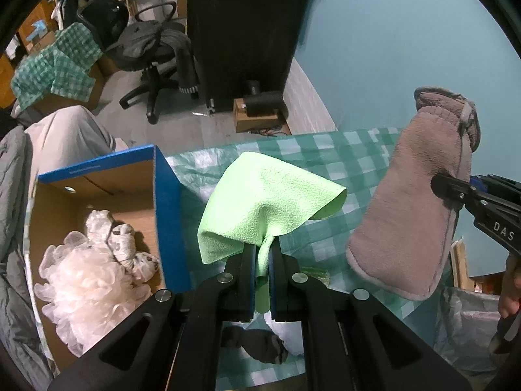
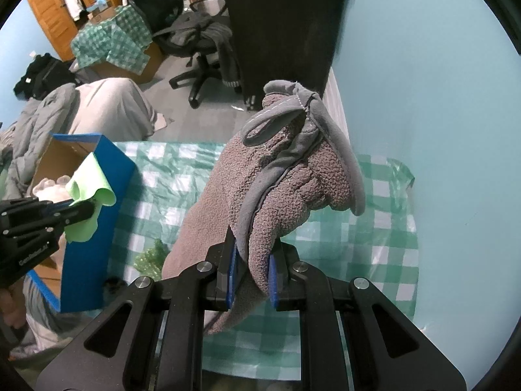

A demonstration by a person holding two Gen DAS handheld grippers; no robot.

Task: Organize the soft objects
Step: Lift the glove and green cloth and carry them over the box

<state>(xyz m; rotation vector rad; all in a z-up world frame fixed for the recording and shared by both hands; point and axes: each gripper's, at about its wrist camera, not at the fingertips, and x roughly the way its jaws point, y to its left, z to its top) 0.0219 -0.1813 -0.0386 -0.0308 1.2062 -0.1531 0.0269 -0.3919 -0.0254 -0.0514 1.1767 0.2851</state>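
My left gripper (image 1: 262, 254) is shut on a light green cloth (image 1: 260, 202), held above the table just right of the blue cardboard box (image 1: 171, 215). The cloth also shows in the right wrist view (image 2: 86, 195), beside the box (image 2: 94, 228). My right gripper (image 2: 252, 260) is shut on a brown-grey fleece mitt (image 2: 276, 182) with a grey loop, held up over the checked table. The mitt shows at the right in the left wrist view (image 1: 416, 202). The box holds a white mesh sponge (image 1: 78, 280) and a pale plush toy (image 1: 123, 241).
The table has a green-white checked cover (image 2: 358, 247). A dark soft item (image 1: 260, 342) and a white one (image 1: 289, 335) lie under my left gripper. A green textured item (image 2: 153, 257) lies by the box. A teal wall is behind; an office chair (image 1: 153, 52) and bedding stand beyond.
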